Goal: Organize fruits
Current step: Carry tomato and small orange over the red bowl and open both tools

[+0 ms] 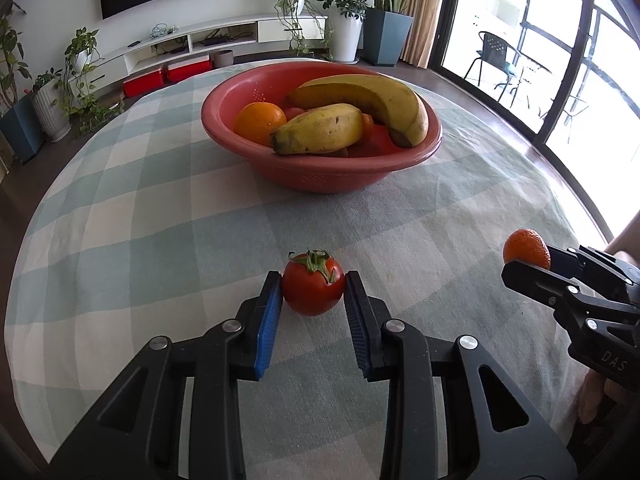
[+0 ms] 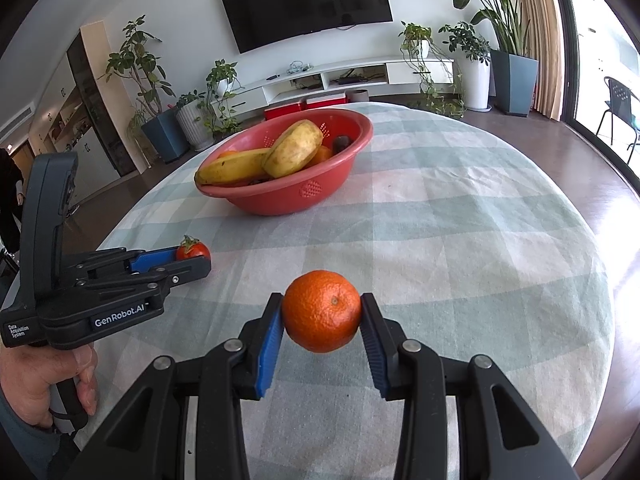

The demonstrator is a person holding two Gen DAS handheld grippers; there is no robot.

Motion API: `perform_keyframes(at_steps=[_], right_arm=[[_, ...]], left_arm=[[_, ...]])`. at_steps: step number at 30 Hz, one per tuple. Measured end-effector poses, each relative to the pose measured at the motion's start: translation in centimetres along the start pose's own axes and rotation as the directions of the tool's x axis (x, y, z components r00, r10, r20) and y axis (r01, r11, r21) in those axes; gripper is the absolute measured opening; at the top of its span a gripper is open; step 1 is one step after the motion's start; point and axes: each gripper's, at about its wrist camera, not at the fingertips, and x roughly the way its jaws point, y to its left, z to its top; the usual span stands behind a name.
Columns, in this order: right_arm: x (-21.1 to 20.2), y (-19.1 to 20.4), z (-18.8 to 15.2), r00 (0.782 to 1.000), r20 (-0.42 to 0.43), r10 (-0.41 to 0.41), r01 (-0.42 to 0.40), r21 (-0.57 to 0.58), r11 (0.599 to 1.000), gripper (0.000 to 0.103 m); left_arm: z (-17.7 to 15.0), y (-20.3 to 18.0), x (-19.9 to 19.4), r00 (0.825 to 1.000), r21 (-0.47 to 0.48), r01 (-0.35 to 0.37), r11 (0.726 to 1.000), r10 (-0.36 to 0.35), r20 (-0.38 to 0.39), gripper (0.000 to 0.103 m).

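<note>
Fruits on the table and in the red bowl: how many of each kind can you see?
Bananas: 2, in the red bowl
Oranges: 1 in the bowl, 1 in the right gripper
Tomatoes: 1, in the left gripper
Other fruits under the bananas are too hidden to count.
Total seen clearly: 5

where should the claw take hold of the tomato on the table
Grip the tomato across its round middle, pads on opposite flanks, coming from the near side and angled down. The green stem on top stays clear. The left claw holds it this way.
</note>
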Motion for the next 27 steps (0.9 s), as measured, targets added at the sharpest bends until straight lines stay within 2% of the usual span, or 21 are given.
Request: perform_keyframes(at_steps=[8,14,18,23,27], right_arm=[[-0.3,-0.3,0.2,1.0,0.009,0.009,-0.009,0.02,1.0,0.04],[-1.9,-1.2,2.0,0.999,0.045,0.025,-0.027,0.047,0.999,0.041],[-3.0,-2.0,5.0,0.996,0.084,0.007,-0.008,0.013,1.0,0.04],[-4.1,-2.0,10.7,0.989,0.145,-0.017,0.026,-0.061,0.998,0.041],[-2.6,-1.0,14.7,0.989,0.15,-0.015,0.036,-0.137,0.99,0.041]], left_arm=[[0.1,1.3,-4.0,0.997,-0.054,0.042,0.998,-0.038,0.072,0.03],[3.0,3.3,-7.0,0.99,-0.072,0.056,0.996,-0.045,0.137,0.03],[6.5,3.6,-7.8,0.985,-0.038,0.049,0.998,-0.042,0.168,0.03],[10.7,3.7,-7.0,0.983,-0.015,0.051,0.999,-0.048,0.176,0.03],[13.4,3.4,-5.1,0.986,0.004,0.056,0.998,-0.056,0.16,0.03]])
